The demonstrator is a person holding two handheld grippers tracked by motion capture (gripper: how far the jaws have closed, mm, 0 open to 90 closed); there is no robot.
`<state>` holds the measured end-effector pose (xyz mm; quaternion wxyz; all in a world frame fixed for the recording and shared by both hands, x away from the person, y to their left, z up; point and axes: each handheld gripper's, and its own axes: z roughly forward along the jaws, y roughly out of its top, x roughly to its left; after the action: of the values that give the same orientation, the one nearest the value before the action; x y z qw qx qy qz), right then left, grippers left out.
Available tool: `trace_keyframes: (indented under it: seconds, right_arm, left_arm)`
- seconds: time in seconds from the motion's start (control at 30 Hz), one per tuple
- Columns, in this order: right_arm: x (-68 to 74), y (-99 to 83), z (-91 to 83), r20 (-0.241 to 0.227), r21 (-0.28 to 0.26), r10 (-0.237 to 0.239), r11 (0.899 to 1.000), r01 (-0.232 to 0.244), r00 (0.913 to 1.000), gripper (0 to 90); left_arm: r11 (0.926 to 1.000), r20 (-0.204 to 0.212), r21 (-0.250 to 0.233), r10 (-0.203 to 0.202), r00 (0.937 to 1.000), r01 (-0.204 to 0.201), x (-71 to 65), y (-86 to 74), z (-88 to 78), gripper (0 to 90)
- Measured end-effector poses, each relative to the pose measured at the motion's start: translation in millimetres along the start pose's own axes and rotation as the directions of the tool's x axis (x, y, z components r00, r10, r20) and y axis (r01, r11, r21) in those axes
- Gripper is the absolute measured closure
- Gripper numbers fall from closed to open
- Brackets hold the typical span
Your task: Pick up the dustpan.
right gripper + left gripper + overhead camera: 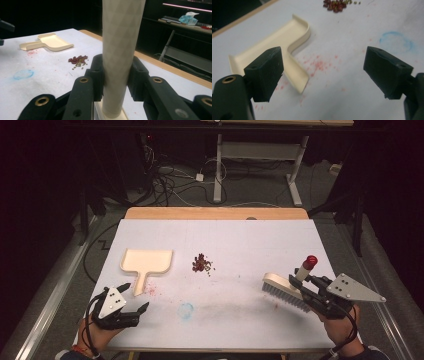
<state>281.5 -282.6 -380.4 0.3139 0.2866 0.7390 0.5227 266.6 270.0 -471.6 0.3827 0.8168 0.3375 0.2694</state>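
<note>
So the left gripper (131,298) hung just short of the dustpan (147,262), jaws spread wide with nothing between them. The pan's handle (296,75) was what mattered: it ran straight back from the tray toward that gripper, with its free end just ahead of the jaws and a bit toward the left one in the left gripper view. The handle's long axis pointed roughly along the gripper's own reach, so I'd guess the jaws needed to straddle it across the narrow way. The left hand was by far the nearer one to the pan.

The right gripper (115,82) was clamped on the brush (286,290), pads squeezing the pale upright stem, red cap on top, bristles down on the table (240,240). The little heap of beans (201,264) sat well ahead of it and off to its left, between brush and pan.

The pan looked like cream plastic, flat, with a low raised rim and rounded corners where tray met handle. Red specks were dusted on the table around the handle.
</note>
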Motion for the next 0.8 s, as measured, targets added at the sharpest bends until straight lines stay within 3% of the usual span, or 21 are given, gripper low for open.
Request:
trace_keyframes:
  seconds: [0.1, 0.33, 0.53, 0.6, 0.67, 0.7, 0.73, 0.8]
  right_arm:
    - [-0.2, 0.1, 0.8, 0.002, 0.001, -0.005, 1.0, 0.005, 1.0, 70.1]
    - [-2.5, -1.5, 2.7, -0.005, 0.002, -0.008, 1.0, 0.008, 1.0, 70.2]
    - [1.3, -3.5, 8.4, -0.026, 0.025, -0.012, 1.0, 0.012, 0.9996, 70.1]
    - [3.7, -2.4, 9.2, -0.028, 0.029, -0.019, 0.999, 0.02, 0.9994, 70.1]
    - [6.4, -1.9, 9.2, -0.033, 0.027, -0.021, 0.999, 0.022, 0.9992, 70.1]
    - [7.7, -2.2, 9.2, -0.035, 0.031, -0.021, 0.999, 0.022, 0.9992, 70.1]
    - [7.7, -2.2, 9.2, -0.035, 0.031, -0.021, 0.999, 0.022, 0.9992, 70.1]
    - [8.6, -2.7, 10.5, -0.03, 0.036, -0.025, 0.999, 0.026, 0.9992, 70.1]
  left_arm:
    - [0.9994, -0.018, 0.026, -0.024, 0.9995, 0.025, 4.7, -5.5, -1.6, 16.2]
    - [0.9952, -0.046, 0.034, -0.09, 0.9948, 0.092, 14.1, -6.2, 0.1, 16.3]
    - [0.9892, -0.067, 0.112, -0.088, 0.9938, 0.095, 16.5, -1.6, 8.1, 16.4]
    - [0.9814, -0.079, 0.153, -0.105, 0.9913, 0.116, 20.4, 4.8, 12.8, 16.4]
    - [0.9769, -0.092, 0.156, -0.132, 0.9869, 0.146, 24.3, 10.3, 17.6, 18.3]
    - [0.9683, -0.097, 0.164, -0.174, 0.9799, 0.188, 29.2, 15.8, 24.1, 18.6]
    - [0.9683, -0.097, 0.164, -0.174, 0.9799, 0.188, 29.2, 15.8, 24.1, 18.6]
    - [0.9573, -0.071, 0.166, -0.228, 0.9711, 0.237, 33.5, 17.9, 32.3, 18.4]
